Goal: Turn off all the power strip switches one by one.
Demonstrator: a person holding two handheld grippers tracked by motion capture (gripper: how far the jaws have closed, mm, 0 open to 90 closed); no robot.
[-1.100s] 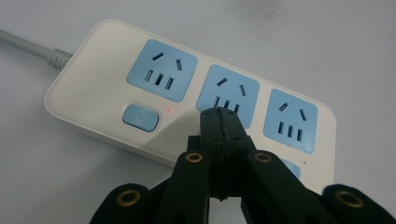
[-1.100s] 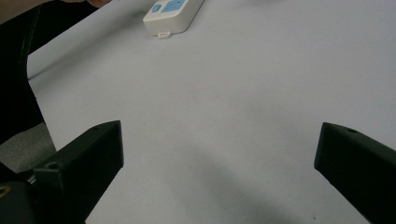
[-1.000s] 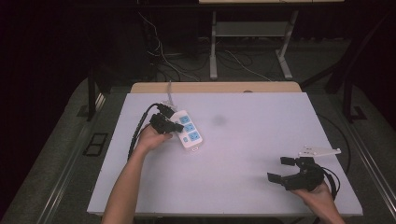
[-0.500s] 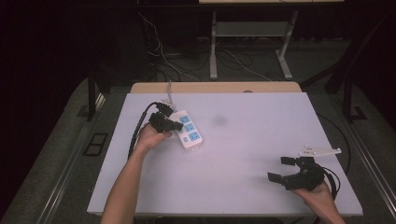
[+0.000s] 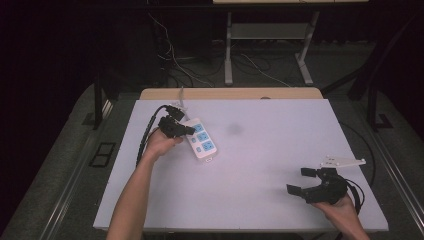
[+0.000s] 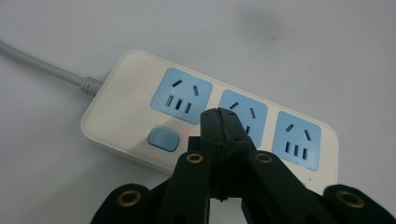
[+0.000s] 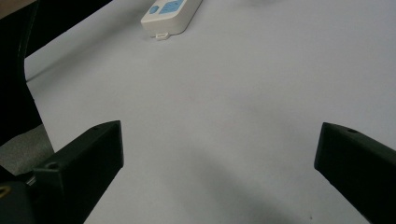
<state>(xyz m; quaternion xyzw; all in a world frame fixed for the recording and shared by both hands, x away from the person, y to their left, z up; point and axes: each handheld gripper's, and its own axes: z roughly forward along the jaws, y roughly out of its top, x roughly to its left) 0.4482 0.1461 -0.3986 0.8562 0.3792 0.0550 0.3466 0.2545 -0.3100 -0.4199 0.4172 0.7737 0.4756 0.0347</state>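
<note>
Currently, nothing has shifted: the left claw (image 6: pixel 223 122), pressed together, hovers over the white plastic power strip (image 5: pixel 200 138) near its blue switch (image 6: pixel 163 139), while the right claw (image 5: pixel 306 181) rests spread on the bench (image 5: pixel 260 165).

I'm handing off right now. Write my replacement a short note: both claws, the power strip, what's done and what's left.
Left claw: shut, empty, tips poised over the power strip beside its blue switch; whether they touch the strip I cannot tell.
Right claw: open, empty, low over the table at the near right.
Strip: flat at the table's far left, three blue sockets all empty, cord running off the far edge.
Done: left claw lined up at the strip.
Left: probably press the switch; the right claw has taken no part yet.
</note>
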